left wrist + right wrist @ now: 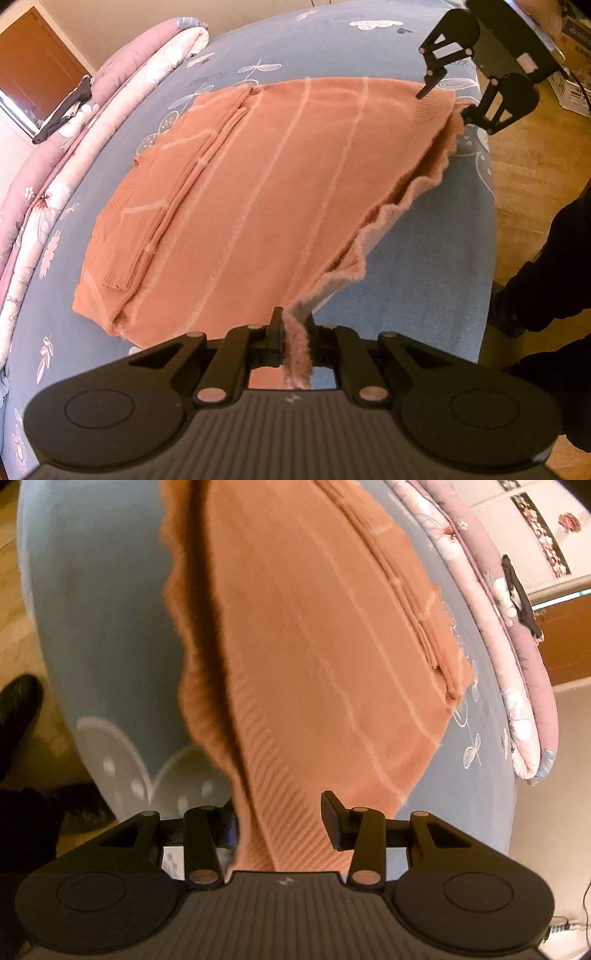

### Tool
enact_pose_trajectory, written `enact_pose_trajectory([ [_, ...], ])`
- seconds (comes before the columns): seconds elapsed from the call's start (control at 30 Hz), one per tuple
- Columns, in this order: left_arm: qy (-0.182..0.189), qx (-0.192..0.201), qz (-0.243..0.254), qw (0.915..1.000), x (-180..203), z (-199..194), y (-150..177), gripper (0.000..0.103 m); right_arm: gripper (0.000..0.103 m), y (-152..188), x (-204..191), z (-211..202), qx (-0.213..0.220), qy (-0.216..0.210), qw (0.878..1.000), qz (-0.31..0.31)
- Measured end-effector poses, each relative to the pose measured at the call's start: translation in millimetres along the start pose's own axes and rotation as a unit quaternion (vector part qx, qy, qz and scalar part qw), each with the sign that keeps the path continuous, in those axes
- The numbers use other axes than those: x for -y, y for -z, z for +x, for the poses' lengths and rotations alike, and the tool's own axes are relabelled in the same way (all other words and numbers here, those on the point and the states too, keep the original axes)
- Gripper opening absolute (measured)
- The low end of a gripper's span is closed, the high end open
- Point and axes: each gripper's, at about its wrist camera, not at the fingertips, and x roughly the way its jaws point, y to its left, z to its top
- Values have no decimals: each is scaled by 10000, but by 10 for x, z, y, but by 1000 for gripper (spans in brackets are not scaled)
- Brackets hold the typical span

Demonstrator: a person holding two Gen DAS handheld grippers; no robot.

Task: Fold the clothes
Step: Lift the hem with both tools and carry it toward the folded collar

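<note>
An orange knit sweater with pale stripes lies on the blue bedspread, one sleeve folded across its left side. My left gripper is shut on the frilly hem corner nearest the camera, holding that edge a little above the bed. At the far hem corner, my right gripper stands open. In the right wrist view the sweater's ribbed hem runs between the spread fingers of the right gripper, which are not closed on it.
A rolled pink floral quilt lines the bed's far side, with a dark strap-like item on it. Wooden floor and a person's dark clothing are at the right. A black shoe stands by the bed edge.
</note>
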Motion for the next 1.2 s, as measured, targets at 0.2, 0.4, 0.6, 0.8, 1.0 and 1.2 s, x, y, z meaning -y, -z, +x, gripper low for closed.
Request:
enact_pose_trajectory([
  [0.2, 16, -64, 51, 10000, 55, 20, 2, 7, 44, 100, -12, 1, 201, -46, 9991, -374],
  [0.4, 47, -169, 115, 9998, 118, 50, 25, 7, 9, 71, 17, -9, 204, -387, 9978, -491],
  [0.6, 65, -316, 144, 9994, 185, 100, 31, 6, 8, 46, 205, -65, 201, -554, 9979, -268],
  [0.8, -7, -460, -20, 9989, 219, 133, 13, 6, 8, -27, 417, -78, 186, -647, 9977, -9],
  [1.0, -78, -597, -244, 9979, 199, 136, -14, 6, 7, -91, 563, -80, 213, -637, 9976, 149],
  [1.2, -81, -739, -424, 9963, 134, 143, -76, 6, 7, -170, 823, -24, 327, -719, 9966, 243],
])
